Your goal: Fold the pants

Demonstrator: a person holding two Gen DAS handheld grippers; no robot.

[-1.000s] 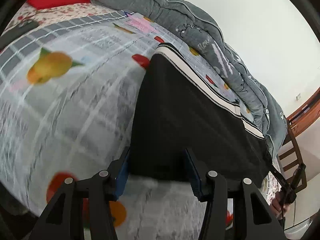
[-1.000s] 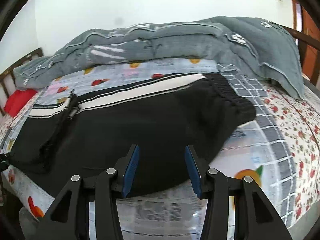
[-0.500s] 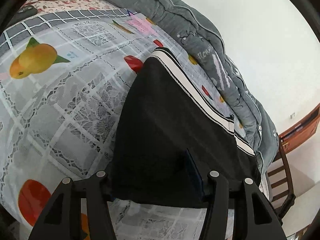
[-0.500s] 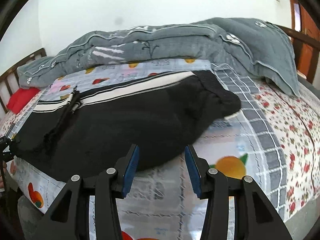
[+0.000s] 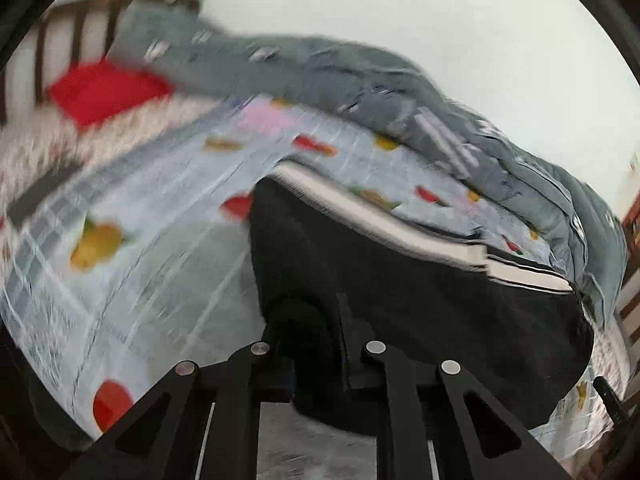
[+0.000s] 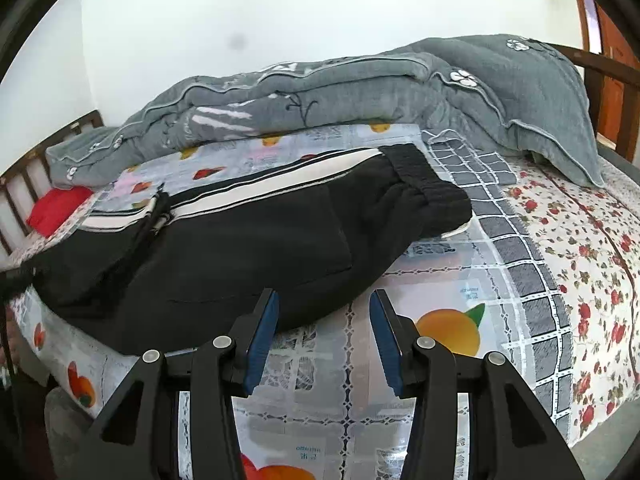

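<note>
Black pants (image 5: 420, 288) with a white side stripe lie across the bed. My left gripper (image 5: 310, 328) is closing its jaws, and a bunched edge of the black cloth is pinched between them and raised off the cover; this view is motion-blurred. In the right wrist view the pants (image 6: 240, 248) stretch leftward, with the elastic waistband (image 6: 432, 188) at the right. My right gripper (image 6: 324, 308) stands open just in front of the pants' near edge, over the bed cover, with nothing between its blue pads (image 6: 262, 336).
A fruit-print plastic cover (image 6: 448, 328) lies over a floral sheet (image 6: 580, 240). A rumpled grey quilt (image 6: 320, 92) runs along the wall behind the pants. A red pillow (image 6: 56, 208) sits at the far left by the wooden bed rail (image 6: 24, 184).
The left jaws have closed on the pants' edge and lifted it, and that view has swung and blurred. The right gripper has slid right, off the cloth.
</note>
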